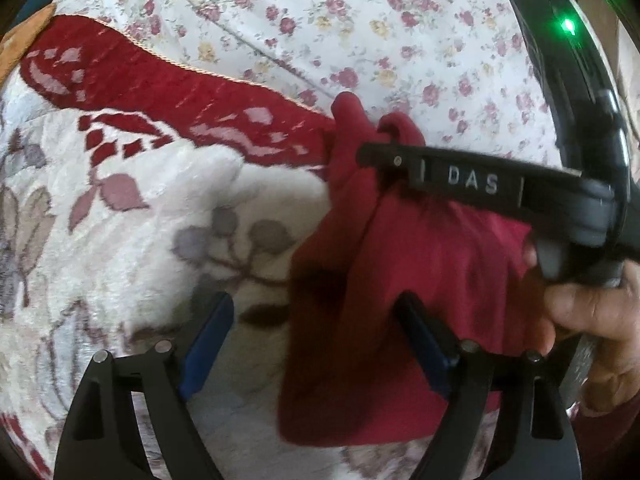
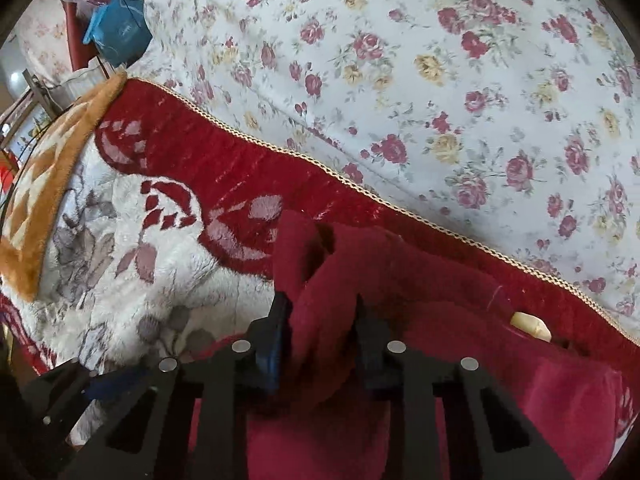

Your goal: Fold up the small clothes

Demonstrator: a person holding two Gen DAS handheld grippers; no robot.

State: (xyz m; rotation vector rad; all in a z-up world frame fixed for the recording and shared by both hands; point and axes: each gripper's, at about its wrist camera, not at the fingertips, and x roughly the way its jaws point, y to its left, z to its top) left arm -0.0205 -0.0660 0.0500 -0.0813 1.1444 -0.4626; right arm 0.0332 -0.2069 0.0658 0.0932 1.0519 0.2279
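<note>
A small dark red garment (image 1: 400, 260) lies bunched on a plush blanket, its top edge lifted into a peak. My right gripper (image 1: 380, 152) reaches in from the right, held by a person's hand (image 1: 592, 320), and pinches that raised edge. In the right wrist view the right gripper (image 2: 322, 320) is shut on a fold of the red garment (image 2: 332, 272), which stands up between the fingers. My left gripper (image 1: 316, 340) is open wide low over the garment's near part. Its right finger sits over the cloth and its left finger over the white blanket.
The white plush blanket (image 1: 120, 240) has a red patterned border (image 1: 160, 80) with a cord edge. Beyond it lies a floral sheet (image 1: 360, 20). An orange blanket (image 2: 36, 200) and a blue bag (image 2: 116, 32) sit at the far left. A small pale object (image 2: 530, 326) rests on the border.
</note>
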